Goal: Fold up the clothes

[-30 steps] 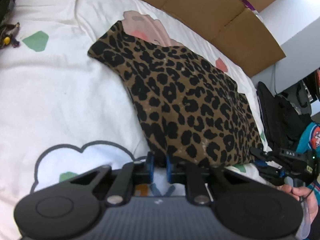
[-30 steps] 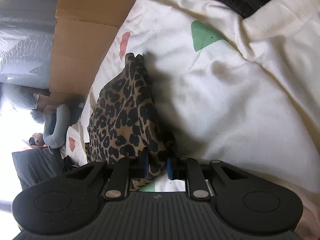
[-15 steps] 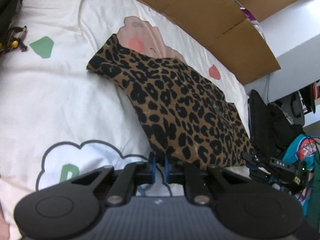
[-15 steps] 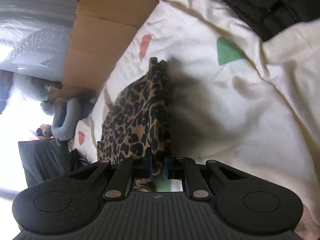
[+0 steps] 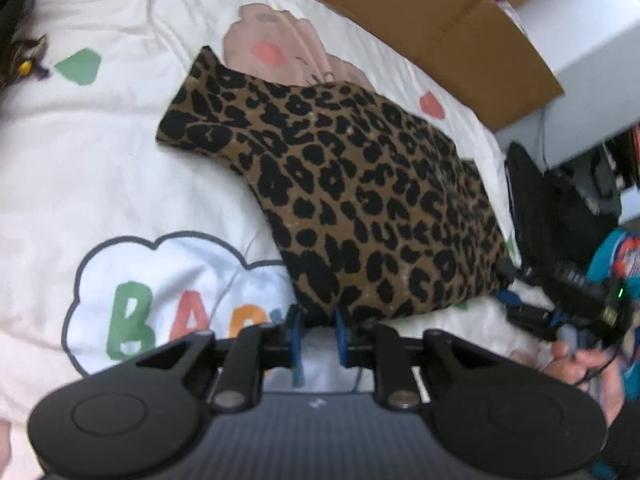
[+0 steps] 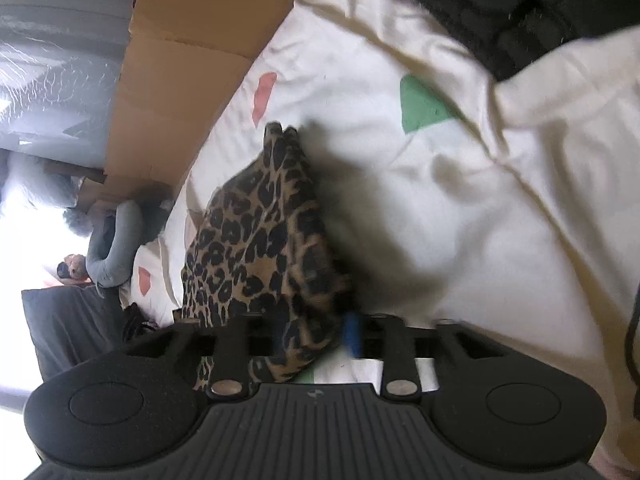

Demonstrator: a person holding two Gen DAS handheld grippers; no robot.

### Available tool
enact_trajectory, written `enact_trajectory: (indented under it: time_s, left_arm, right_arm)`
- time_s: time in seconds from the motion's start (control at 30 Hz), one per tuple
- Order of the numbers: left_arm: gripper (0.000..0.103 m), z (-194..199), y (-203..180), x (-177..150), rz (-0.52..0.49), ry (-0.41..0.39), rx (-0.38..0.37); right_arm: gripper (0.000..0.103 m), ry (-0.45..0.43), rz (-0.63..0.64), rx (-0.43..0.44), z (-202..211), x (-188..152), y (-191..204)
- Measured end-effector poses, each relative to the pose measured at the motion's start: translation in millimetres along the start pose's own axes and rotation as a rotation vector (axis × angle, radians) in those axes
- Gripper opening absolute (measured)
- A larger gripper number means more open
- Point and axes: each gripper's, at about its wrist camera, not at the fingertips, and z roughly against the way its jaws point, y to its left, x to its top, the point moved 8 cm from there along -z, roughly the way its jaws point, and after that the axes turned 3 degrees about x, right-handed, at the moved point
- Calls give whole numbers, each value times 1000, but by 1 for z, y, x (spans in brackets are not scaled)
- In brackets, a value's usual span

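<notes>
A brown leopard-print garment (image 5: 352, 200) lies folded on a white printed bedspread (image 5: 100, 160). My left gripper (image 5: 316, 320) is at its near edge with the blue pads a little apart and the hem between them. My right gripper (image 6: 312, 336) is at the garment's other near corner, its jaws parted, with a bunch of the garment (image 6: 256, 248) lying loose between them. The right gripper also shows in the left wrist view (image 5: 560, 300) at the garment's right corner.
Brown cardboard (image 5: 420, 12) stands along the far side of the bed. Dark bags and clothes (image 5: 560, 208) lie off the right side. A dark item (image 5: 16, 40) sits at the far left. A black bag (image 6: 520, 8) lies at the bedspread's edge.
Both grippers have widened their jaws on the garment's near edge. The garment has settled flatter on the bedspread, and the left camera has pulled back a little, showing the cloud print.
</notes>
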Motion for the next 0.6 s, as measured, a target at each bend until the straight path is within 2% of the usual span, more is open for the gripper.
enact_trajectory:
  time_s: [0.07,0.17,0.3,0.47,0.53,0.57,0.6]
  left_arm:
    - [25,-4,0,-3,-33,0,11]
    - [30,-8,1,-5,-43,-15,-11]
    - [33,-8,0,-4,-72,-74,-55]
    - [34,-11,-2,-7,-108,-93,-78]
    - [30,-11,-2,-6,-104,-89,-91]
    - [22,-12,-1,-6,-98,-79,-96]
    - [14,-12,-1,-6,-90,-69,-103]
  right_arm:
    - [42,11,-5,-3,-4,-4,-2]
    - [42,6,-21,8,-9,-6,-5]
    - [42,-18,-59,36,-12,-5,-6]
    - [43,-31,-43,45,-18,-5,-4]
    - [42,-38,-44,48,-19,-5,-4]
    - [41,-40,-46,49,-19,-4,-4]
    - [34,-41,-48,51,-19,-4,-5]
